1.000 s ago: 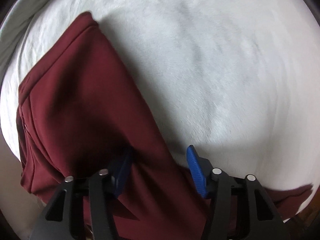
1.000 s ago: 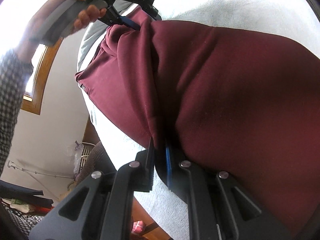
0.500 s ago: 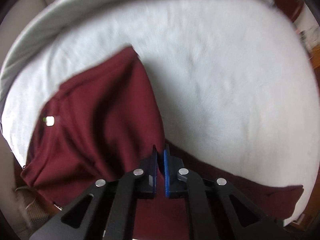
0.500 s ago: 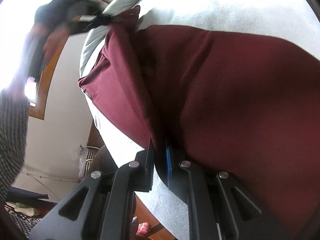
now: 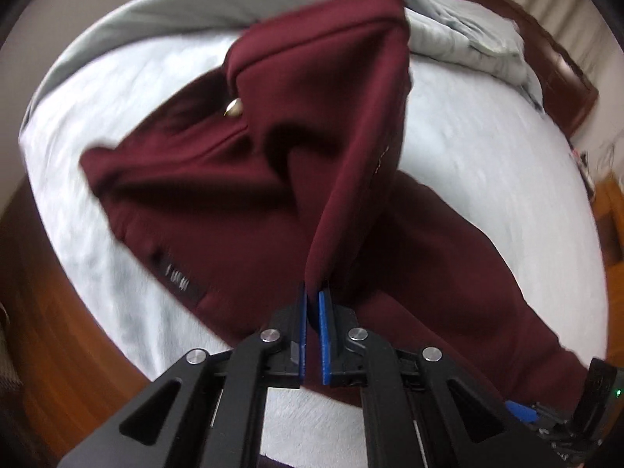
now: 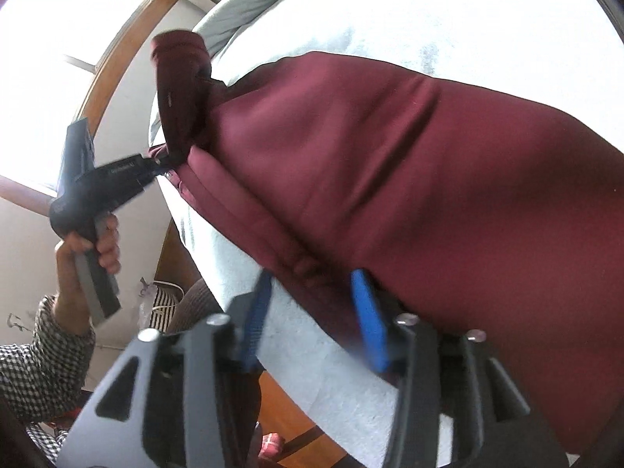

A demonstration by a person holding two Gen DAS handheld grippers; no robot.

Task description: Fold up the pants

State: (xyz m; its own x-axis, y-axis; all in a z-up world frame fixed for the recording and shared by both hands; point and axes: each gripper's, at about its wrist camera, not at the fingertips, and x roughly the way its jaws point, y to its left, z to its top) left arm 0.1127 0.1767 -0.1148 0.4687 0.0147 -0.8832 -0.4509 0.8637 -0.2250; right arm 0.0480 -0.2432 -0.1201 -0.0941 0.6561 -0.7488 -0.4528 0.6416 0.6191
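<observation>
Maroon pants lying across a bed covered by a pale sheet, with a grey duvet bunched at the far side. Left gripper: fingers pressed together on a fold of the fabric, which rises from the bed as a taut peak toward the waistband end; a metal button and a dark sewn label are exposed on the layer beneath. A second ago these fingers stood spread over the flat cloth; half a second ago they closed on it, and the pinched edge is now lifted clear of the bed. Right gripper: blue fingers spread apart at the near edge of the pants, touching or just beside the cloth but gripping nothing, whereas in both earlier views they were clamped on that edge. In the right wrist view the left gripper, held in the person's hand, draws the raised flap up in front of a window. The exchange suggests that the right side has been set down and the left now carries the fold; the likely next move is to bring the lifted part across the resting leg, keeping the layers aligned
</observation>
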